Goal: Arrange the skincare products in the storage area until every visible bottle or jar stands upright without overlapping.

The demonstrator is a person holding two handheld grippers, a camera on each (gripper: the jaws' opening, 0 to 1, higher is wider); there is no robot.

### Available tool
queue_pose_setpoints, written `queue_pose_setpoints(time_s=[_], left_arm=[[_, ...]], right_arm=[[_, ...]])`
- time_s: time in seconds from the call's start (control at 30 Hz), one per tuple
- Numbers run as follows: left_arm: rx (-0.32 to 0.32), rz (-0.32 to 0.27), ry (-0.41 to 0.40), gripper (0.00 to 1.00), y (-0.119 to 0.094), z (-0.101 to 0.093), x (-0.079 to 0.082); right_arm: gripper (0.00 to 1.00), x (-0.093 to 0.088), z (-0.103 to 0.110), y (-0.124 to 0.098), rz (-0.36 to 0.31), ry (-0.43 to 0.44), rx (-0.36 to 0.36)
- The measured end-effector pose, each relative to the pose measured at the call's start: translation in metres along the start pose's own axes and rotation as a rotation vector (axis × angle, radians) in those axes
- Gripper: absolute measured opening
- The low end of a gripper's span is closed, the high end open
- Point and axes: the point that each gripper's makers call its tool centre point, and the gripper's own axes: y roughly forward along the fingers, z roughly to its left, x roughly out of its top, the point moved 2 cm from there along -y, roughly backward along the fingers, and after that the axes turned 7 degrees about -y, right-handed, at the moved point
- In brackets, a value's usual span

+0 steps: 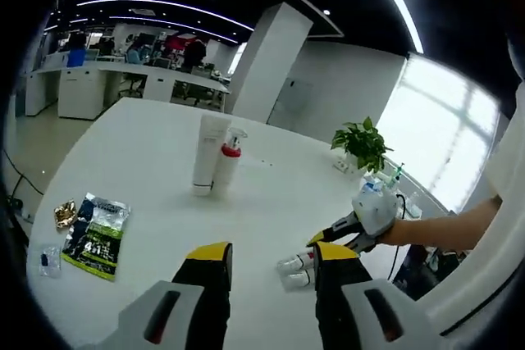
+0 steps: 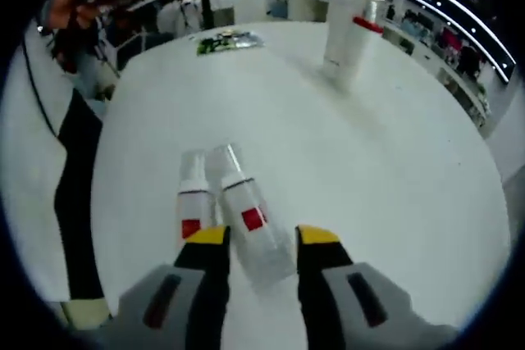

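Two small white bottles with red labels lie side by side on the white table (image 2: 410,170). One lying bottle (image 2: 250,223) sits between the jaws of my right gripper (image 2: 262,237), which is open around it. Just to the left lies the other bottle (image 2: 193,202). In the left gripper view the lying pair (image 1: 295,270) is beside my open left gripper (image 1: 272,252), and the right gripper (image 1: 324,239) reaches it from the right. A tall white tube (image 1: 209,152) and a red-collared spray bottle (image 1: 229,161) stand upright together further out; the tube (image 2: 343,22) also shows in the right gripper view.
A green packet (image 1: 97,235), a gold wrapper (image 1: 66,213) and a small clear sachet (image 1: 49,260) lie near the table's left edge. A potted plant (image 1: 361,143) stands at the far right edge. A person's forearm (image 1: 443,227) holds the right gripper.
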Motion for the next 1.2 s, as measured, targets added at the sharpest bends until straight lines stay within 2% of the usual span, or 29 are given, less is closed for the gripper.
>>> queue_pose_setpoints(time_s=[0.13,0.23,0.27,0.3,0.37,0.43,0.5,0.6,0.67,0.73,0.83,0.9,0.93,1.0,1.1,1.2], left_arm=[[0.031,0.0,-0.01,0.4,-0.004,-0.006,-0.008],[0.047,0.009,-0.002,0.4,-0.006,-0.004,-0.011],[0.048,0.007,-0.005,0.4,-0.007,-0.004,-0.01],[0.049,0.001,-0.006,0.4,-0.008,-0.003,-0.009],[0.05,-0.01,-0.01,0.4,-0.011,-0.002,-0.005],[0.043,-0.027,-0.014,0.4,-0.014,-0.001,-0.001],[0.032,-0.041,-0.019,0.39,-0.015,0.0,0.002],[-0.001,-0.058,-0.046,0.38,-0.016,0.008,0.006],[-0.021,-0.059,-0.071,0.38,-0.016,0.015,0.009],[-0.049,-0.083,-0.079,0.38,-0.016,0.017,0.014],[-0.101,-0.077,-0.109,0.38,-0.011,0.021,0.012],[-0.118,-0.062,-0.147,0.38,-0.01,0.026,0.009],[-0.129,-0.08,-0.167,0.38,-0.009,0.026,0.011],[-0.156,-0.072,-0.21,0.38,-0.008,0.03,0.008],[-0.168,-0.044,-0.196,0.39,-0.005,0.038,0.003],[-0.215,-0.027,-0.241,0.39,-0.004,0.036,0.002]], right_arm=[[0.27,-0.005,0.001,0.006,-0.002,-0.017,0.03],[0.23,-0.014,0.005,0.009,0.032,-0.021,0.05],[0.23,-0.006,0.006,0.01,-0.024,-0.026,0.061],[0.22,-0.011,0.004,0.008,0.0,0.0,0.046],[0.2,-0.01,0.003,0.01,0.001,0.009,0.041],[0.19,-0.009,0.003,0.01,0.02,0.088,0.047],[0.18,-0.006,-0.001,0.011,0.02,0.11,0.038],[0.18,0.006,-0.01,0.004,0.002,0.177,-0.023],[0.18,0.025,-0.014,-0.012,-0.045,0.221,-0.08],[0.18,0.035,-0.015,-0.019,-0.067,0.24,-0.102],[0.17,0.042,-0.017,-0.027,-0.056,0.252,-0.152],[0.18,0.056,-0.012,-0.035,-0.084,0.316,-0.173],[0.18,0.062,-0.011,-0.038,-0.095,0.314,-0.179],[0.18,0.077,-0.004,-0.043,-0.12,0.33,-0.199],[0.18,0.093,0.006,-0.042,-0.146,0.373,-0.213],[0.18,0.127,0.018,-0.044,-0.226,0.395,-0.232]])
